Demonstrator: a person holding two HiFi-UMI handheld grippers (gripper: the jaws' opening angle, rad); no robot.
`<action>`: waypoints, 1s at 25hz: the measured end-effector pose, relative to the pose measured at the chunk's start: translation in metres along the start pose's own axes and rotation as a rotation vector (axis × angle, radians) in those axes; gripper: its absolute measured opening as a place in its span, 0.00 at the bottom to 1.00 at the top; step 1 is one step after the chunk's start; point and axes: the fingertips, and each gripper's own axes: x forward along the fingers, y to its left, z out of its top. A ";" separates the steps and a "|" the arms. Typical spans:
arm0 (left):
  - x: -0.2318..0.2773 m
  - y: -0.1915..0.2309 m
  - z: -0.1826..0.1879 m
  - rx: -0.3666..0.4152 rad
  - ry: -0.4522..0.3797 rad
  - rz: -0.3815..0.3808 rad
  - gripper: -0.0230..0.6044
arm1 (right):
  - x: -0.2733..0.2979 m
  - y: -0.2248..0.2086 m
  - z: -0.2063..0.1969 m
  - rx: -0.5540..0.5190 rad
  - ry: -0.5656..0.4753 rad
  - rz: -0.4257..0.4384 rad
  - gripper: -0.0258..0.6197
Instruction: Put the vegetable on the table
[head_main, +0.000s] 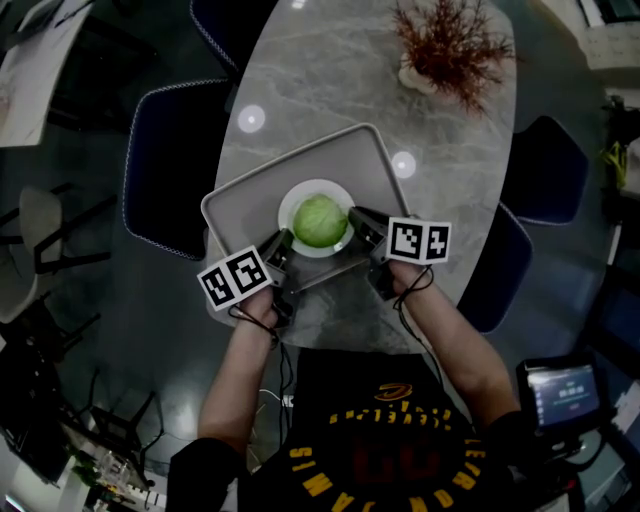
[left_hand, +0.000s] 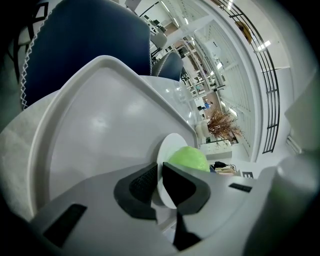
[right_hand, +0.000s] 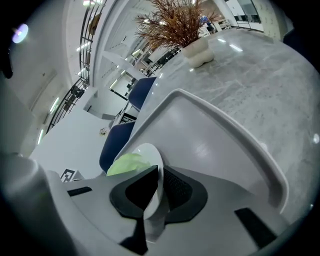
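1. Both of your grippers are clamped on the plate (head_main: 291, 206). The left gripper (left_hand: 159, 176) pinches the near-left rim and the right gripper (right_hand: 159, 183) the opposite rim, each with one jaw above and one below the edge.
2. The vegetable (head_main: 320, 221), a round pale-green head, sits loose in the middle of the plate, between the two grippers and touching neither.
3. It looks light and leafy, so it would probably give under a hard squeeze. Being round and unsecured, it will likely roll if the plate tips.
4. The plate looks stiff, smooth and probably breakable, and a glazed rim can slip between the pads. The two opposite rim grips you have are the sensible hold, as long as you hold both sides level.
5. The plate is over the grey tray (head_main: 247, 203). From these views you cannot tell whether it rests on the tray or is just lifted off it.
6. The tray lies on the marble table (head_main: 330, 80), at its near end. Bare table top shows beyond the tray, on the way to the plant (head_main: 450, 45).
7. Judging by this, setting the plate down means clearing the tray's raised lip first.
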 end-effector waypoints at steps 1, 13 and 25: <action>0.000 -0.001 0.000 0.004 0.000 0.000 0.09 | -0.001 -0.001 0.000 0.005 -0.003 0.000 0.10; -0.005 -0.008 0.000 0.030 0.012 -0.006 0.09 | -0.007 0.003 0.000 0.018 -0.011 0.018 0.10; -0.030 -0.045 -0.098 0.072 -0.010 -0.013 0.09 | -0.098 -0.018 -0.054 0.026 -0.060 0.058 0.10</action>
